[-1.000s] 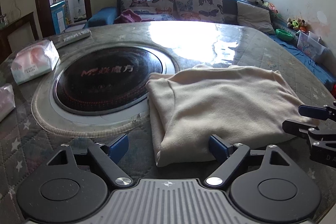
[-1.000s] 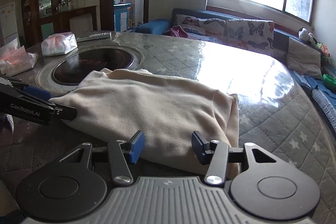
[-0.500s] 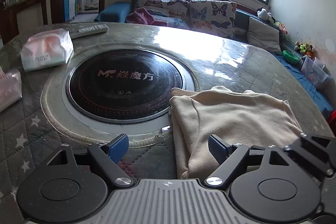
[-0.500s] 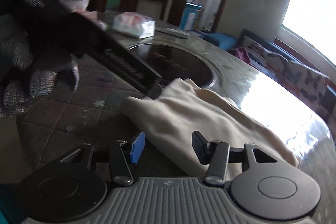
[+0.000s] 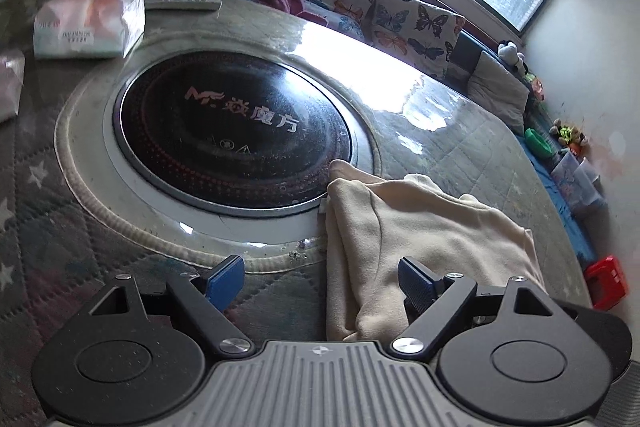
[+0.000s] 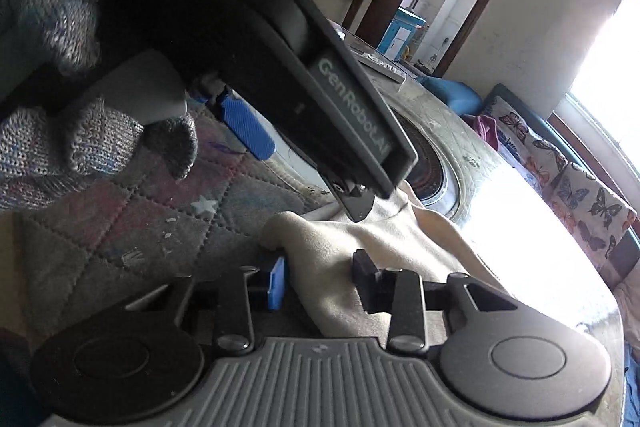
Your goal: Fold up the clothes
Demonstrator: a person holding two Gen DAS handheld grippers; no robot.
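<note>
Living room with a window and a butterfly-cushion sofa [image 5: 404,23] behind a round quilted table [image 5: 60,227] that had a black induction cooktop [image 5: 232,131] sunk in its middle. A tissue pack [image 5: 90,25] and a remote [image 5: 182,1] sat at the far left edge of the table.

The cream garment [image 5: 420,243] lay bunched on the table just right of the cooktop, one corner overlapping the cooktop rim.

Left gripper [image 5: 320,281] – jaws wide apart, empty, hovering low over the garment's near edge; cloth sat between the blue pads but neither pad touched it.

Right gripper [image 6: 320,279] – jaws parted, a fold of the garment lying between them; left pad at the cloth edge, not clamped.

In the right wrist view the left gripper's body filled the upper left, held by a grey knit-gloved hand [image 6: 60,131].
</note>
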